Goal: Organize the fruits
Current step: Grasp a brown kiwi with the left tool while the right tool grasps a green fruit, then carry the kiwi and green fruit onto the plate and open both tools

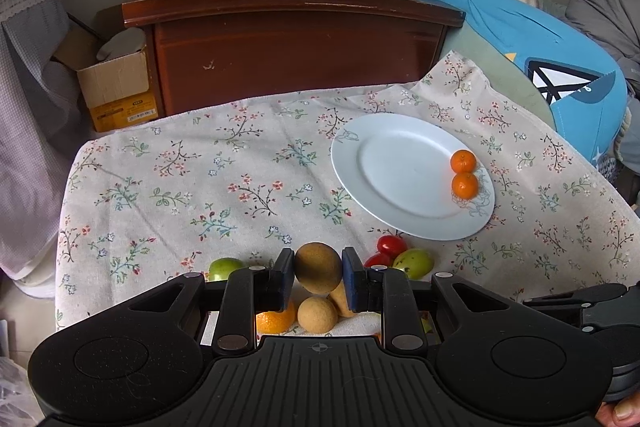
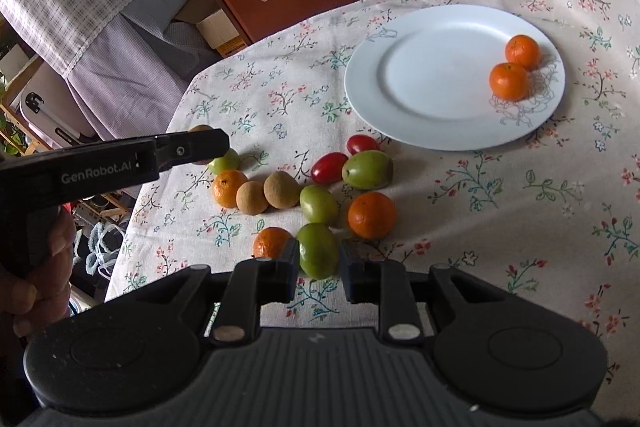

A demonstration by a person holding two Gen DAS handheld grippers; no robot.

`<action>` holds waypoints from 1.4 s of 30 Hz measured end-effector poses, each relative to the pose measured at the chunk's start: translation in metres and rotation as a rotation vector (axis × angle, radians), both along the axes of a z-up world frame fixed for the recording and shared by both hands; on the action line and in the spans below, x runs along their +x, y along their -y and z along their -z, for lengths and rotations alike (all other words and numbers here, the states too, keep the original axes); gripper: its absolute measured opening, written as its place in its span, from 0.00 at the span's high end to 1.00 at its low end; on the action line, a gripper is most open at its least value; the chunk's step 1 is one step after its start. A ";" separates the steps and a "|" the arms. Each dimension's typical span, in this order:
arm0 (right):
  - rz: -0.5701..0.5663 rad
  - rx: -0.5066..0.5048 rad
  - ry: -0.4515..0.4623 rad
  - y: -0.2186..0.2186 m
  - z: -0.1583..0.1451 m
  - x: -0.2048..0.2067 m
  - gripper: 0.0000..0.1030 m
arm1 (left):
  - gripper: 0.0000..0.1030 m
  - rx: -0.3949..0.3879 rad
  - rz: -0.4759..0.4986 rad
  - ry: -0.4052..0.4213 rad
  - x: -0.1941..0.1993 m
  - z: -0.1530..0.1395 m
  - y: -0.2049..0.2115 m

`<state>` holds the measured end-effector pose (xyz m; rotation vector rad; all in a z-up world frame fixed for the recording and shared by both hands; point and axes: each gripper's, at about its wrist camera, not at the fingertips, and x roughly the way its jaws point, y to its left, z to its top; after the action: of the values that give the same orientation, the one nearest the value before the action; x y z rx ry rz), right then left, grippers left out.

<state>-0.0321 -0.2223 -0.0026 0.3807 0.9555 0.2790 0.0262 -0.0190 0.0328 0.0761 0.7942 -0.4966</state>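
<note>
The plate (image 2: pixel 420 115) holds two oranges (image 2: pixel 509 81). The left tool (image 1: pixel 318 269) clamps a brown fruit (image 1: pixel 318 267); the right tool (image 2: pixel 318 259) grips a green fruit (image 2: pixel 318 250).

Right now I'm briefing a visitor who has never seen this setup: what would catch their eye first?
The white plate with two oranges at its far right rim. Then the loose fruit heap on the floral cloth nearer the grippers. The left gripper pinches a brown fruit; the right gripper clamps a green one.
</note>
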 end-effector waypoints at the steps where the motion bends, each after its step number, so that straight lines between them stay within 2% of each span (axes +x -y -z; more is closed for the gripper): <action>1: 0.004 -0.002 0.001 -0.001 0.002 0.001 0.76 | 0.78 0.000 0.000 0.001 0.000 0.000 0.000; 2: 0.006 -0.002 0.000 -0.002 0.003 0.002 0.72 | 0.78 -0.002 -0.001 0.001 0.000 -0.001 0.000; 7: 0.013 0.031 -0.027 -0.003 0.012 0.006 0.68 | 0.78 -0.005 -0.010 0.001 0.000 -0.001 -0.003; 9: 0.010 0.030 -0.021 -0.003 0.013 0.006 0.69 | 0.78 -0.005 -0.010 0.001 0.000 -0.001 -0.002; 11: 0.003 0.046 -0.021 -0.003 0.014 0.007 0.74 | 0.78 -0.006 -0.006 0.000 0.000 -0.001 -0.002; 15: 0.003 0.039 -0.012 -0.003 0.010 0.006 0.74 | 0.78 -0.008 0.002 0.003 -0.001 -0.001 0.000; 19: 0.018 0.045 0.034 0.002 -0.009 0.006 0.74 | 0.78 -0.016 -0.001 0.015 0.000 -0.005 0.002; 26: 0.084 -0.060 0.178 0.022 -0.059 0.014 0.74 | 0.78 -0.035 0.021 0.060 0.006 -0.018 0.020; 31: 0.112 -0.087 0.222 0.044 -0.075 0.034 0.74 | 0.78 -0.046 0.049 0.091 0.014 -0.025 0.041; 42: 0.198 -0.045 0.098 0.073 -0.042 0.059 0.74 | 0.78 -0.045 0.053 0.044 0.042 -0.005 0.072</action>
<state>0.0267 -0.2949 0.0392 0.4133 0.8196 0.0945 0.0687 -0.0912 0.0377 0.0667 0.7395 -0.5610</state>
